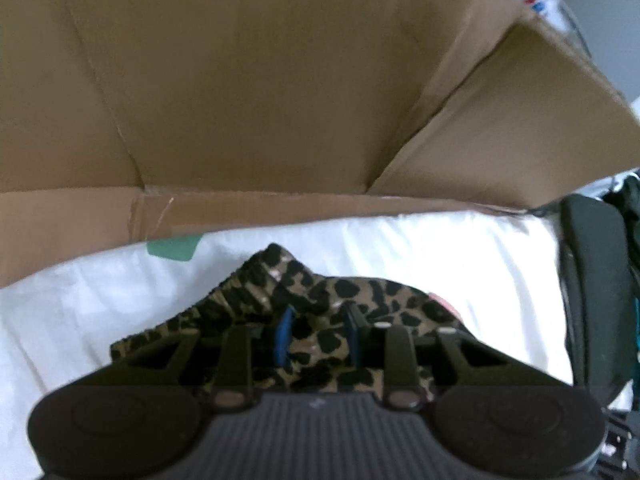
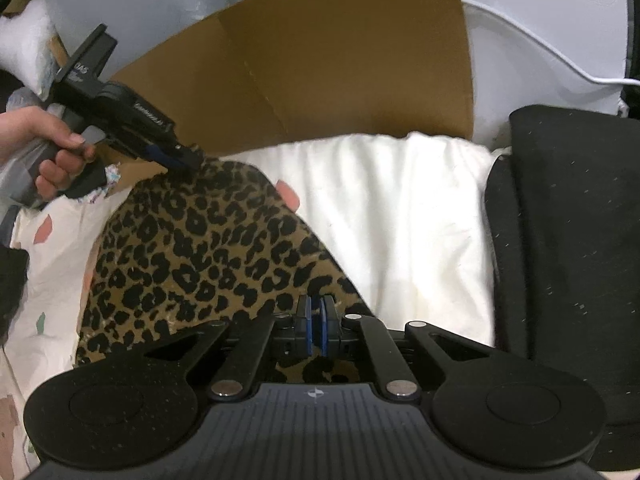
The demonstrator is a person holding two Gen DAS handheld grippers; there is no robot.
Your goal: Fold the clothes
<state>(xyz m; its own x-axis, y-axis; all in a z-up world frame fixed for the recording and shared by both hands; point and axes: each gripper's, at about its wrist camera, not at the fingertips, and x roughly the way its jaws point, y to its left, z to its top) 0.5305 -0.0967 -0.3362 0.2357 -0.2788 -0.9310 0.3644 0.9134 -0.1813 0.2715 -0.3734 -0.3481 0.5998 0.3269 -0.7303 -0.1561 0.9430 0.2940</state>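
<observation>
Leopard-print garment [image 2: 208, 248] lies spread over the white bedding [image 2: 400, 208], stretching from the near edge toward the far edge where a brown cardboard box [image 2: 320, 72] stands open with its flaps raised. Both grippers hold the cloth at opposite ends.

The right gripper [image 2: 316, 326] sits at the garment's near end; its 2 blue-padded fingers are pressed almost together with a thin fold of the leopard fabric pinched between them. The cloth runs away from it toward the far left.

The left gripper [image 2: 188, 158], seen from the right wrist camera, is held by a person's hand [image 2: 52, 148] near the far left corner of the bedding, just in front of the box. Its tip is on the garment's far end, and that end is pulled up into a peak. In the left wrist view the left gripper [image 1: 320, 336] has its blue pads [image 1: 285, 334] set a little apart, with bunched leopard cloth filling the gap between them, so it grips the fabric.

A black speckled cloth [image 2: 568, 248] lies along the right edge of the bedding, apart from the garment. On the left side a white sheet with coloured patches [image 2: 44, 248] lies beneath the garment's edge. The left wrist view is blurred.
</observation>
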